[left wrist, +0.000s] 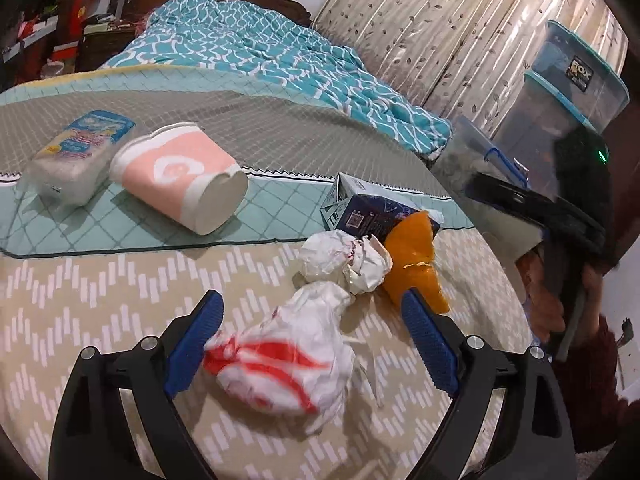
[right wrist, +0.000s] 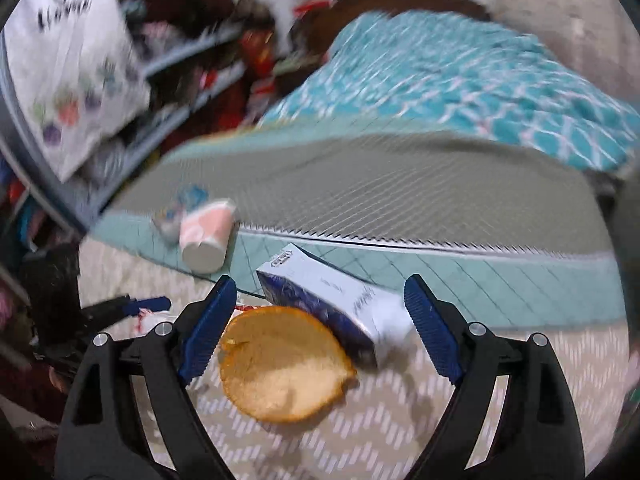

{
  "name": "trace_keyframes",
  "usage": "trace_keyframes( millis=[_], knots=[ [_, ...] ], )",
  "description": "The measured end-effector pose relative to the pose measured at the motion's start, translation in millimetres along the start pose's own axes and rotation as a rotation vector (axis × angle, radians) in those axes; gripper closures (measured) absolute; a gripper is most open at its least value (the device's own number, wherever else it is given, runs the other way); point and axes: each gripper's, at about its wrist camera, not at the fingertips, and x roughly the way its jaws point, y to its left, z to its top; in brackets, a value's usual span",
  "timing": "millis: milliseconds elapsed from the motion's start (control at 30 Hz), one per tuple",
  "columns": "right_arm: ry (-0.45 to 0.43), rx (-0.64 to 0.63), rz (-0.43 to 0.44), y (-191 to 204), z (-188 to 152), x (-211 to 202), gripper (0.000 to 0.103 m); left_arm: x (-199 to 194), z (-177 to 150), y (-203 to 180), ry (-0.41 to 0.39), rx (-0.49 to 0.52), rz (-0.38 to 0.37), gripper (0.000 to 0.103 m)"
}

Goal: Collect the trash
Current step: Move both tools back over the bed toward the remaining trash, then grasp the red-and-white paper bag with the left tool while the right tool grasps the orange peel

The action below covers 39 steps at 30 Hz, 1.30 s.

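I am at the picking-up step of collecting the trash. My left gripper [left wrist: 312, 312] is wide open and holds nothing. The crumpled bag [left wrist: 288, 360], white with red stripes, lies between its fingers in the lower middle of the left view, and one corner sits against the left pad. A ball of white paper [left wrist: 344, 260] sits just above it.

My right gripper [right wrist: 320, 304] is wide open too, and empty. In the lower middle of the right view an orange peel [right wrist: 280, 364] lies on the bed cover [right wrist: 360, 440], touching a blue and white box [right wrist: 332, 300].

Next, I think each gripper must go down and squeeze. The peel looks curved and thin, so it could slip. A pink cup [left wrist: 180, 176] lies on its side at the left.
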Motion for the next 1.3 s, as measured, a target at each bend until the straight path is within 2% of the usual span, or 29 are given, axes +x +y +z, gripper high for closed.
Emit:
trace_keyframes(
  millis=[133, 233, 367, 433, 467, 500, 600, 667, 733, 767, 800, 833, 900, 1000, 1167, 1267, 1300],
  knots=[
    [-0.041, 0.069, 0.029, 8.7, -29.7, -13.1, 0.018, -2.4, -7.5, 4.8, 0.015, -0.018, 0.031, 0.015],
    [-0.041, 0.048, 0.07, 34.7, -49.1, -6.7, 0.019, -2.0, -14.4, 5.4, 0.027, -0.025, 0.043, 0.015],
    [-0.033, 0.045, 0.139, 61.8, -63.8, 1.5, 0.034, 2.8, -21.2, -3.0, 0.037, 0.0, 0.063, 0.015],
    [-0.025, 0.046, 0.151, 72.2, -68.5, 6.1, 0.043, 5.5, -23.0, -4.8, 0.036, 0.012, 0.083, 0.018],
    [-0.026, 0.042, 0.14, 76.0, -71.1, 7.1, 0.047, 6.7, -23.8, -4.6, 0.04, 0.011, 0.084, 0.029],
    [-0.033, 0.031, 0.11, 79.8, -73.3, 7.6, 0.047, 7.6, -25.1, -3.4, 0.049, 0.009, 0.07, 0.046],
    [-0.05, -0.008, -0.008, 84.8, -79.0, 2.9, 0.047, 3.3, -27.3, 1.4, 0.047, 0.001, 0.05, 0.056],
    [-0.047, -0.025, -0.075, 84.7, -82.7, 4.9, 0.048, -4.4, -30.7, 1.7, 0.041, 0.004, 0.026, 0.056],
    [-0.015, -0.049, -0.125, 83.0, -87.5, 14.6, 0.053, -10.9, -33.9, -1.3, 0.035, 0.016, 0.01, 0.056],
    [0.005, -0.051, -0.131, 80.9, -90.2, 20.0, 0.061, -14.9, -36.4, -3.9, 0.032, 0.028, 0.002, 0.056],
    [0.03, -0.044, -0.128, 78.5, -94.1, 26.1, 0.069, -16.9, -38.0, -6.1, 0.032, 0.037, -0.002, 0.056],
    [0.039, -0.037, -0.12, 76.0, -97.3, 29.9, 0.071, -18.4, -39.7, -9.1, 0.033, 0.047, -0.002, 0.056],
    [0.05, -0.019, -0.089, 72.7, -101.6, 31.9, 0.085, -19.9, -44.0, -14.0, 0.04, 0.064, -0.003, 0.056],
    [0.028, 0.013, -0.037, 76.5, -108.1, 16.0, 0.092, -20.0, -49.1, -19.8, 0.054, 0.071, -0.003, 0.056],
    [0.037, 0.009, 0.042, 95.8, -126.5, -10.6, 0.091, -20.4, -56.4, -28.7, 0.062, 0.081, -0.022, 0.056],
    [0.013, -0.047, 0.022, 108.2, -140.4, -20.2, 0.089, -16.5, -60.5, -36.7, 0.075, 0.098, -0.033, 0.055],
    [-0.002, -0.057, 0.009, 108.5, -143.4, -23.2, 0.08, -14.3, -62.3, -39.1, 0.083, 0.103, -0.033, 0.055]
  ],
)
